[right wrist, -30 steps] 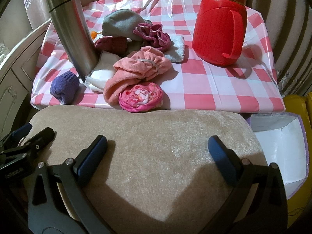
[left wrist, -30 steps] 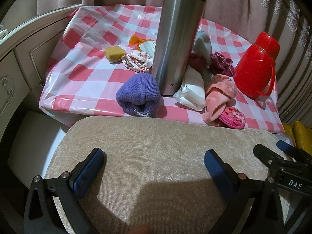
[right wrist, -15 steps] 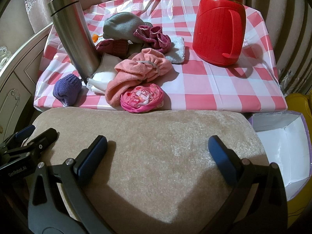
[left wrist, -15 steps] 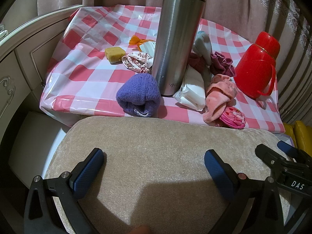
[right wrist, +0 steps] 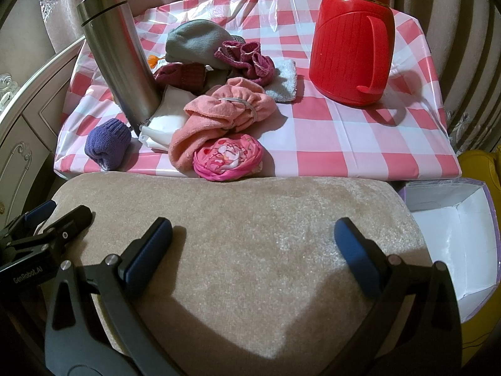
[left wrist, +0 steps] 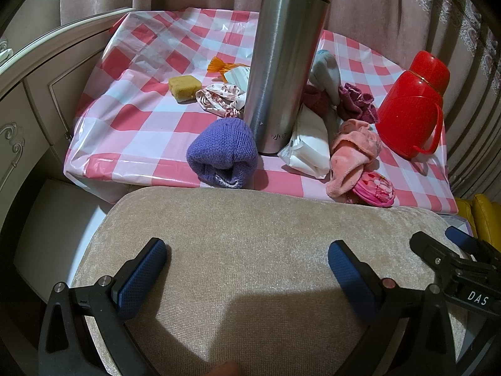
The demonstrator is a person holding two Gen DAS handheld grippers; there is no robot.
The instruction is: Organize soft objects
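Soft items lie on a pink checked table: a purple knitted roll, a pink cloth, a pink patterned roll, a maroon sock, a grey sock and a white pack. My left gripper and right gripper are both open and empty, side by side over a beige cushion in front of the table.
A tall steel flask stands among the soft items. A red jug stands at the table's right. A yellow sponge lies at the back left. A white open box sits right of the cushion.
Both grippers have drifted slightly, so the table shifts a little in each view. Both stay open and empty; nothing on the table has moved.
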